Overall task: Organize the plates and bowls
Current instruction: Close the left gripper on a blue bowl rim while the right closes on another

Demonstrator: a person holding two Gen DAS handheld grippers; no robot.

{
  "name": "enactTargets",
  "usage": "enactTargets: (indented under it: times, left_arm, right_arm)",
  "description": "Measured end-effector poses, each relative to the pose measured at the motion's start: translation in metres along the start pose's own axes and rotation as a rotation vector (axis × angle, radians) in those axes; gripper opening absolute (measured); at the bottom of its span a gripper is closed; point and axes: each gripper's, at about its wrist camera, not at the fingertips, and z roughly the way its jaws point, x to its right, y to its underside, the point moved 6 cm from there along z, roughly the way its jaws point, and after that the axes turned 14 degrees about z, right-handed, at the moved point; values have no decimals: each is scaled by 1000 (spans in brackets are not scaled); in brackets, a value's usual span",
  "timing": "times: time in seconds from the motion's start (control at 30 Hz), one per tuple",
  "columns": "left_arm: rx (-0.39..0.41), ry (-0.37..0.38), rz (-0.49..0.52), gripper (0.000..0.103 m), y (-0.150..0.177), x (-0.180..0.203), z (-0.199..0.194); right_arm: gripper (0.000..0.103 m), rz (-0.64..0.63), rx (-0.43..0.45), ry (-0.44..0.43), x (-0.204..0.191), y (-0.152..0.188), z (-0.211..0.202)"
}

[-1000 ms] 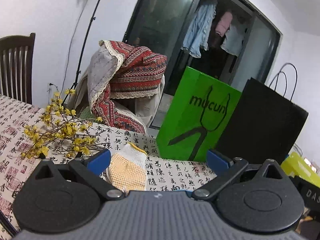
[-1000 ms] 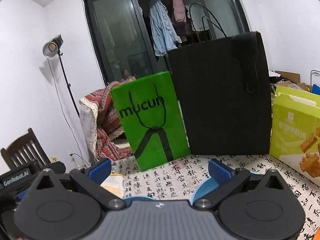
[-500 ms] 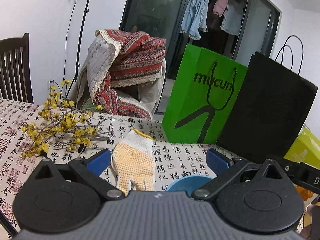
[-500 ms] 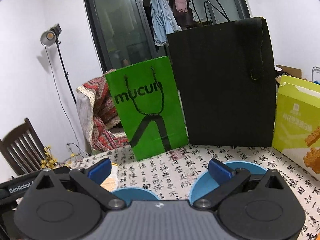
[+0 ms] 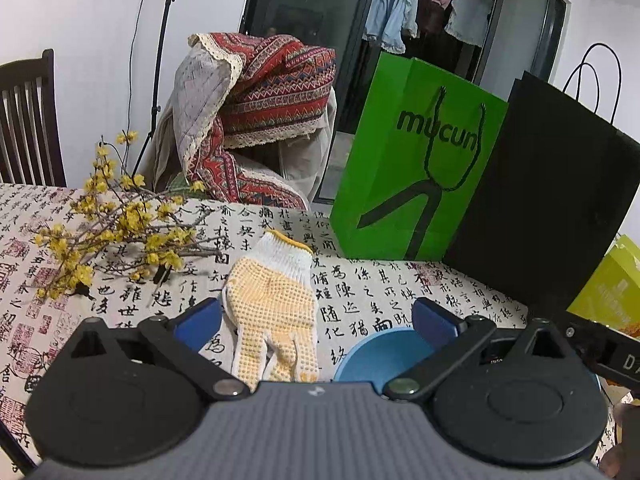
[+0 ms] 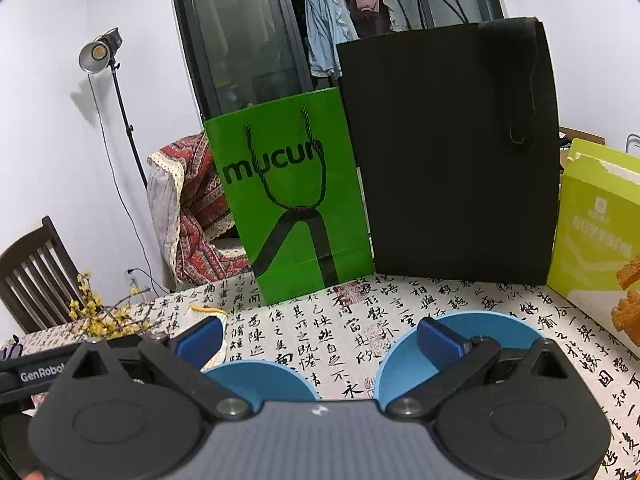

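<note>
Two blue bowls stand on the calligraphy-print tablecloth. In the right wrist view one blue bowl (image 6: 260, 380) sits low between my fingers and a larger blue bowl (image 6: 472, 328) lies partly behind the right finger. My right gripper (image 6: 320, 338) is open above them, holding nothing. In the left wrist view a blue bowl (image 5: 380, 354) shows just inside the right finger, with much of it hidden by the gripper body. My left gripper (image 5: 316, 318) is open and holds nothing.
A white and yellow dotted work glove (image 5: 276, 300) lies between the left fingers. Yellow flower twigs (image 5: 116, 228) rest at left. A green paper bag (image 6: 292, 200), a black bag (image 6: 452, 152) and a yellow-green box (image 6: 596, 224) stand along the far side. Chairs stand beyond the table.
Both grippers have tilted downward toward the table, so the blue bowls have come into view and more tablecloth shows. The fingers stay apart as before.
</note>
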Motion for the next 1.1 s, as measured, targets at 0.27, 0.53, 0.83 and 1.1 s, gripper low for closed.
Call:
enactTargets:
  times: [0.27, 0.53, 0.83, 1.1]
  left_arm:
    - [-27, 4, 15, 103, 6, 3, 10]
    - [-54, 21, 29, 103, 12, 9, 21]
    - [-124, 31, 44, 103, 21, 12, 31]
    - [-176, 27, 49, 102, 25, 12, 33]
  right_arm:
    - [103, -19, -7, 13, -2, 3, 5]
    - [96, -37, 5, 5, -2, 4, 6]
    - [78, -69, -54, 15, -4, 13, 18]
    - [66, -86, -98, 19, -4, 23, 27]
